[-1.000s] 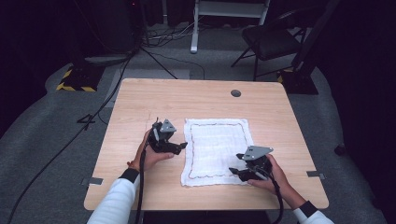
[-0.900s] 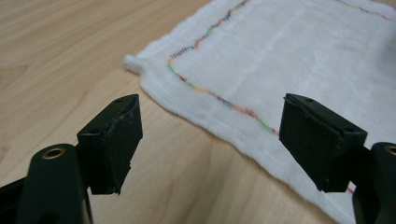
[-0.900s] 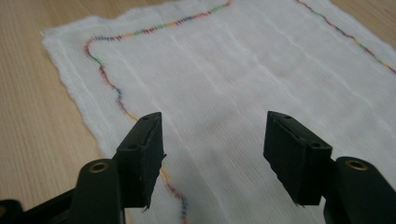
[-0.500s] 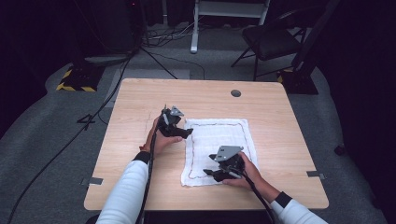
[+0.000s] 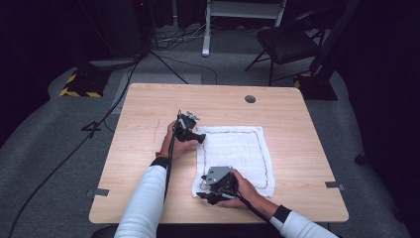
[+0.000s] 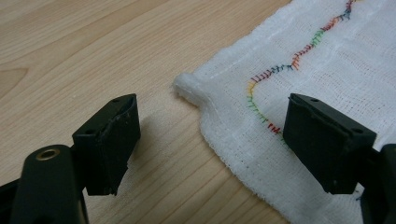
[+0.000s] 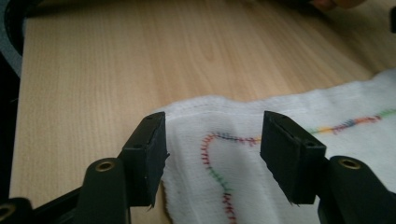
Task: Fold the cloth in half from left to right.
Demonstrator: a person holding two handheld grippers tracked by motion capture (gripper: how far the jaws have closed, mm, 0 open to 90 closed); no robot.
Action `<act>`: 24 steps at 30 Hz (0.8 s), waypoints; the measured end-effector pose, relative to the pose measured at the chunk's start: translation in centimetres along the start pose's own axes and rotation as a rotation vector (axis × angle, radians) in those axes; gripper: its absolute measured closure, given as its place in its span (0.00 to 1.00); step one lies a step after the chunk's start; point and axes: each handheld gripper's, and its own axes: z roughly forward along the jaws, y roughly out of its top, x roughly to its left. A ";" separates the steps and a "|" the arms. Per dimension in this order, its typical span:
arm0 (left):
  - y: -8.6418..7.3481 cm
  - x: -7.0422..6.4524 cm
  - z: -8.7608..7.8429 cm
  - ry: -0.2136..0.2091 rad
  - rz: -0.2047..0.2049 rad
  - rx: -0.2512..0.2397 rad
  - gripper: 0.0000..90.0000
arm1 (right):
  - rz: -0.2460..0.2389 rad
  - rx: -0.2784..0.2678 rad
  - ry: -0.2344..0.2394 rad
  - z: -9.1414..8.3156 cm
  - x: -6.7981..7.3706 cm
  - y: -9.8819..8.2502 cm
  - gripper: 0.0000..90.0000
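White cloth (image 5: 233, 156) with coloured stitching lies flat on the tabletop (image 5: 148, 124), left gripper (image 5: 194, 133) open with jaws straddling its far-left corner, right gripper (image 5: 210, 191) open over the near-left corner, jaws apart around the cloth edge, neither gripping it.

We're looking at a white cloth (image 6: 327, 70), loosely woven gauze, soft and a bit fuzzy at its hem, with rainbow thread stitching. The counter (image 6: 93, 42) is pale wood-grain, smooth and matt. The fingers (image 7: 289, 154) look like matt black plastic, scuffed along their edges.
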 end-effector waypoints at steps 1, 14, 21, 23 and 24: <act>-0.1 0.0 0.0 0.001 -0.002 -0.005 0.21 | -0.004 0.001 0.002 0.1 0.1 0.0 0.46; -0.8 0.1 -0.4 -0.035 0.043 -0.041 0.30 | 0.017 0.021 -0.041 1.2 1.0 0.6 0.75; -0.5 0.0 -0.8 -0.103 0.063 -0.025 0.75 | 0.028 0.044 -0.100 1.3 1.3 0.9 0.92; -0.4 0.1 -0.8 -0.119 0.061 -0.022 0.81 | 0.028 0.042 -0.110 1.4 1.4 1.0 0.93; -0.4 0.2 -0.8 -0.125 0.055 -0.019 0.84 | 0.024 0.045 -0.110 1.4 1.4 1.1 0.94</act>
